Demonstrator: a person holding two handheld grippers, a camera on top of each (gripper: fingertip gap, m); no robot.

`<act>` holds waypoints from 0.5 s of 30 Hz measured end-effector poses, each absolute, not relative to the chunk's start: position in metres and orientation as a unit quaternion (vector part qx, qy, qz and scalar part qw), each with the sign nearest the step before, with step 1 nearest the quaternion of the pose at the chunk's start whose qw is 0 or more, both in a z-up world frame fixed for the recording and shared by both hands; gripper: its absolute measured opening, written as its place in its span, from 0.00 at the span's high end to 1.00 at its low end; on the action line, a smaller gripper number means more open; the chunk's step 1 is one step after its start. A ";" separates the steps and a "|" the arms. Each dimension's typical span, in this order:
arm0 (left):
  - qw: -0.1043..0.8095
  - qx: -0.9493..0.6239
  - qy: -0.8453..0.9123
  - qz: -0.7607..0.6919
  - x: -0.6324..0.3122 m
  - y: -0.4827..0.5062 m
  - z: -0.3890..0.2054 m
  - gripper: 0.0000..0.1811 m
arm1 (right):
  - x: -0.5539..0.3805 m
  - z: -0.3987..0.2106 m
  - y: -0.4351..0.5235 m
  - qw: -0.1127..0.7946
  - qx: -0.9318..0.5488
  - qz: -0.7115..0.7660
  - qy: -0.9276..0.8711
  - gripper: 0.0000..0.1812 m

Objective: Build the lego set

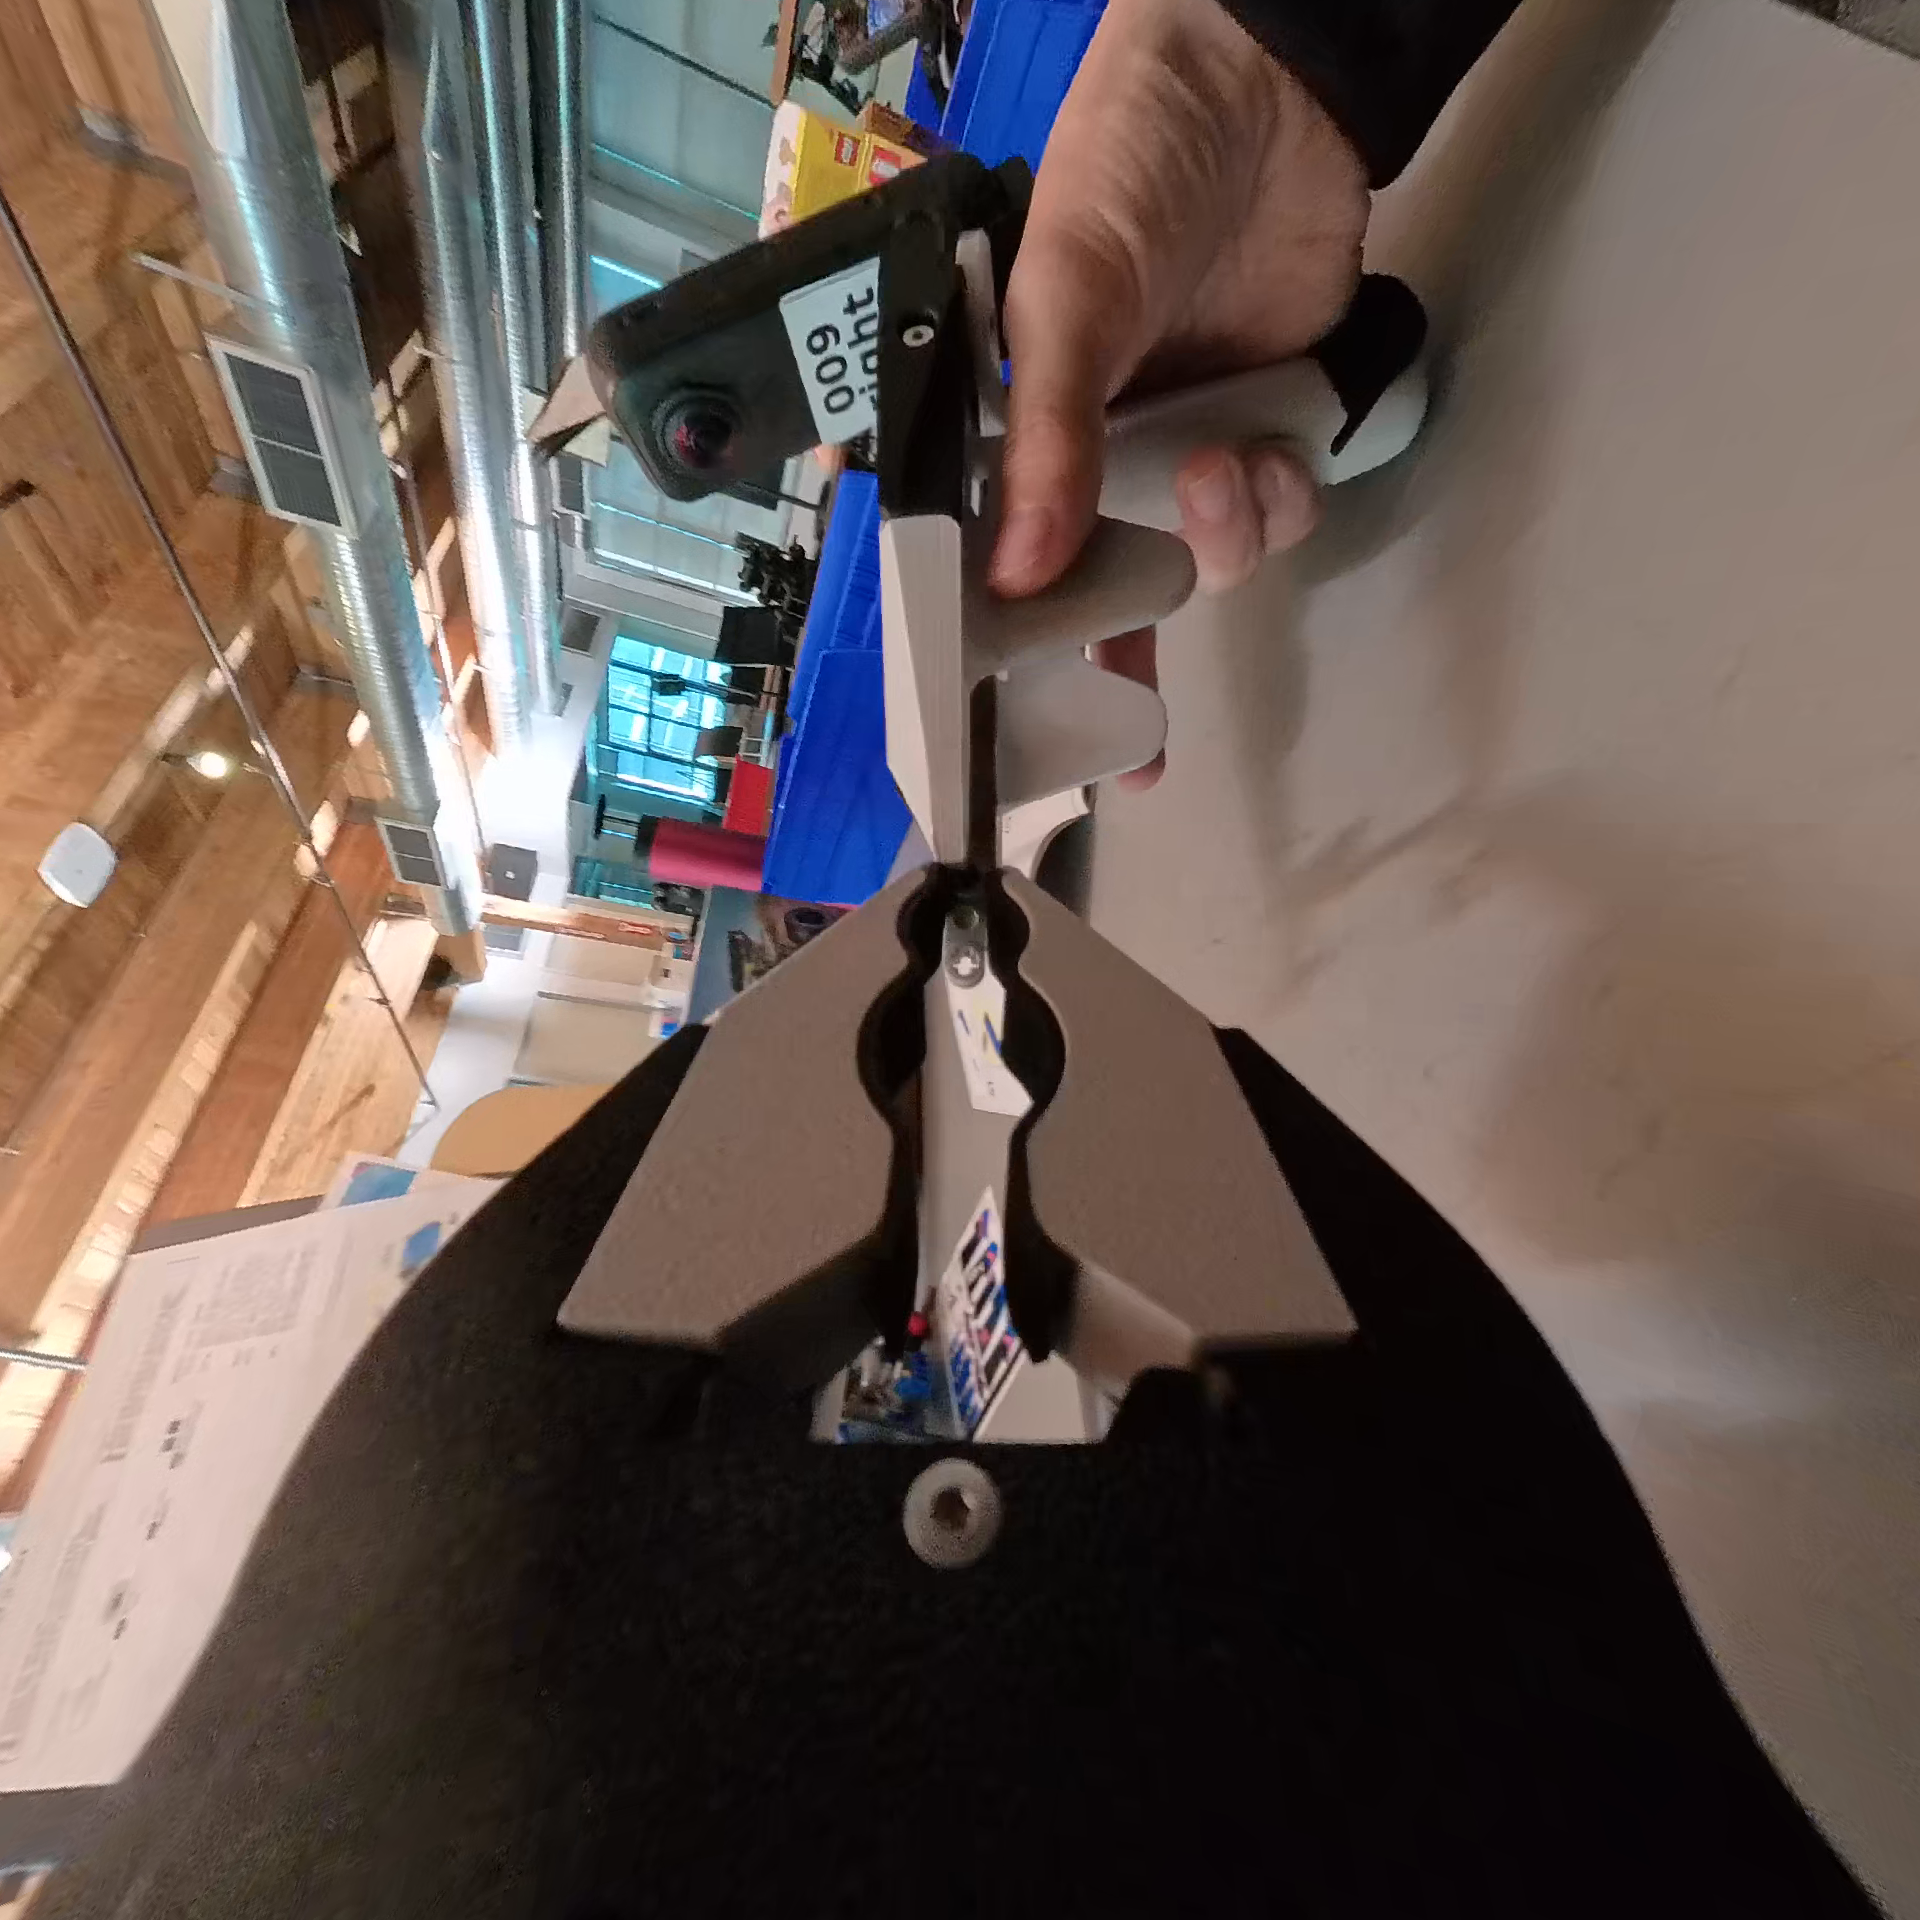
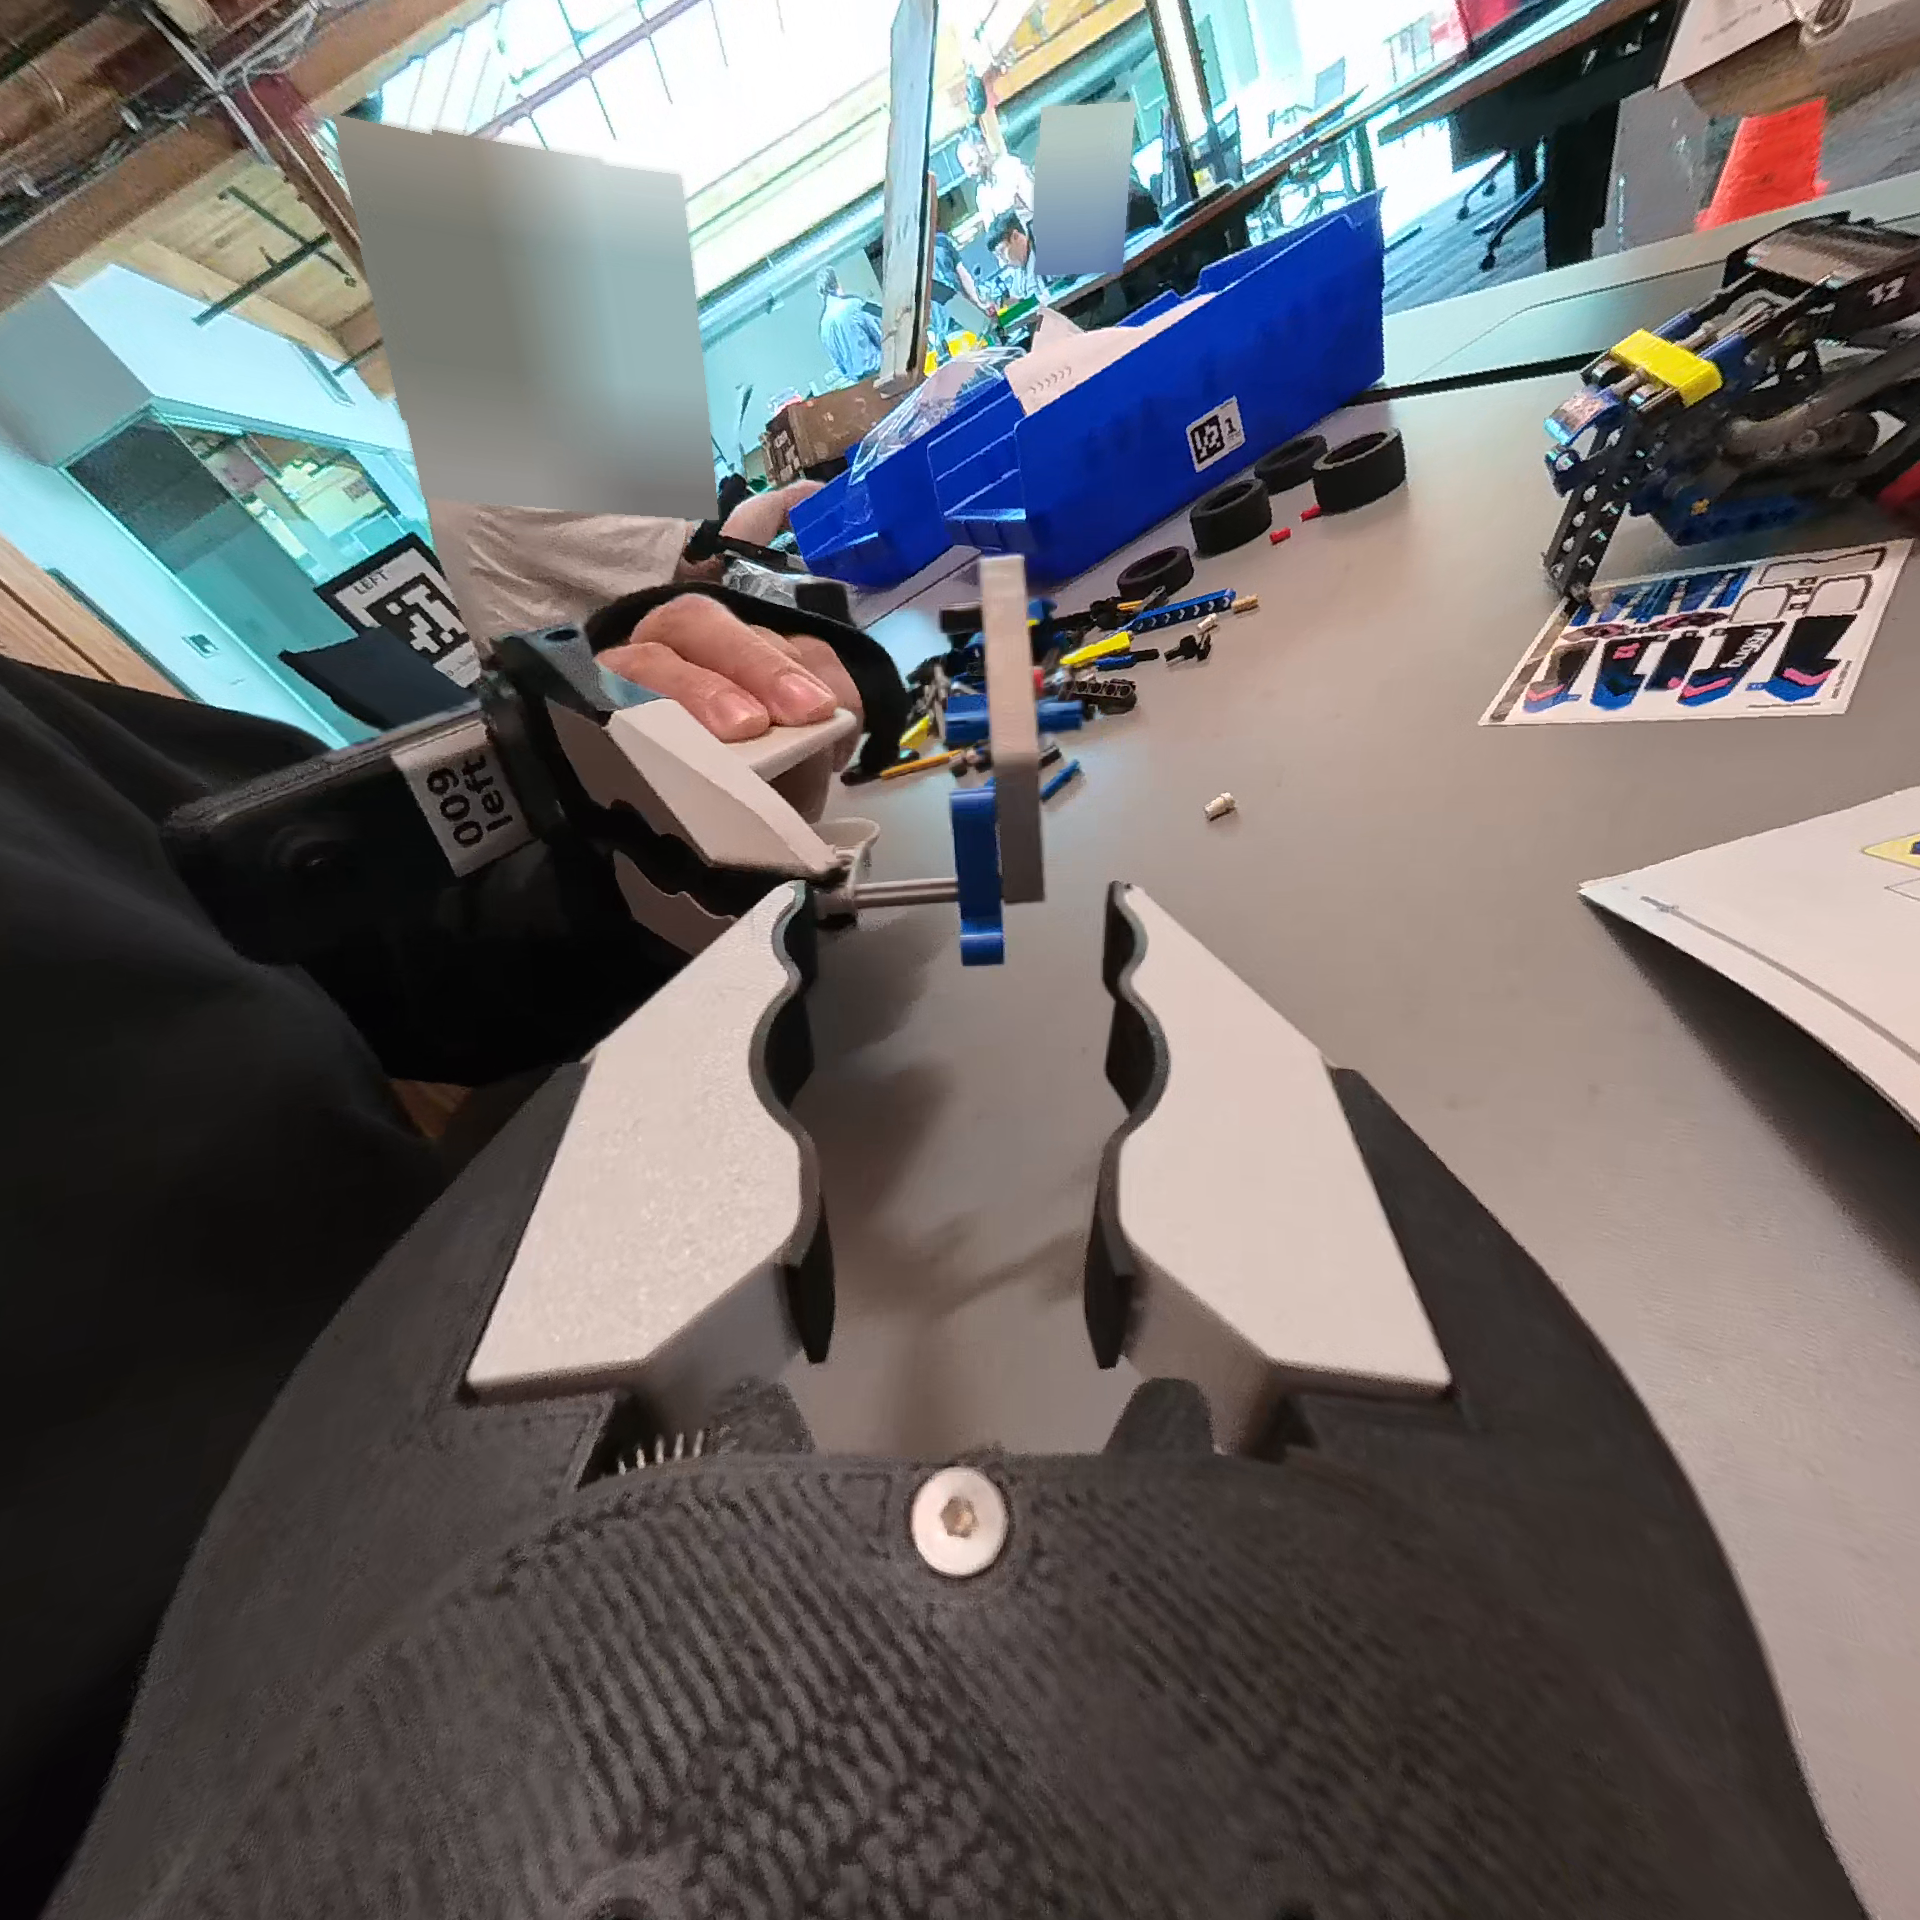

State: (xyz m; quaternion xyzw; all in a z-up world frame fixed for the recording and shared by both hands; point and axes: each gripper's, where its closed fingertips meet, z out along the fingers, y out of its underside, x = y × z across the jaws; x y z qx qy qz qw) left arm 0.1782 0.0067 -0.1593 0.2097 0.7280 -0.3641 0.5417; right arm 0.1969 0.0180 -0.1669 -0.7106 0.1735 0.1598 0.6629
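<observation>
both views are bright and daylit. in the right wrist view the windows (image 2: pixel 582 73) along the top are blown out to white. the tabletop (image 2: pixel 1455 935) carries soft, diffuse shadows and a mild sheen. wide-angle distortion bends straight lines toward the edges in both views. in the left wrist view the hand (image 1: pixel 1174 312) shows slight motion blur, and the papers (image 1: pixel 187 1455) at lower left are soft.
</observation>
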 end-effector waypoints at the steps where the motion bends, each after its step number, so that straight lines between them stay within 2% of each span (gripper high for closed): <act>1: 0.549 0.215 0.723 -0.360 0.177 0.006 -0.158 0.98 | 0.198 -0.167 0.018 0.664 -0.710 0.157 0.173 0.68; 4: 0.566 0.232 0.709 -0.350 0.173 0.005 -0.155 0.98 | 0.195 -0.165 0.017 0.665 -0.714 0.151 0.158 0.66; 7: 0.582 0.249 0.695 -0.341 0.170 0.004 -0.154 0.98 | 0.184 -0.160 0.018 0.674 -0.711 0.158 0.118 0.76; 15: 0.576 0.259 0.688 -0.358 0.167 0.005 -0.152 0.98 | 0.181 -0.156 0.019 0.684 -0.711 0.136 0.090 0.76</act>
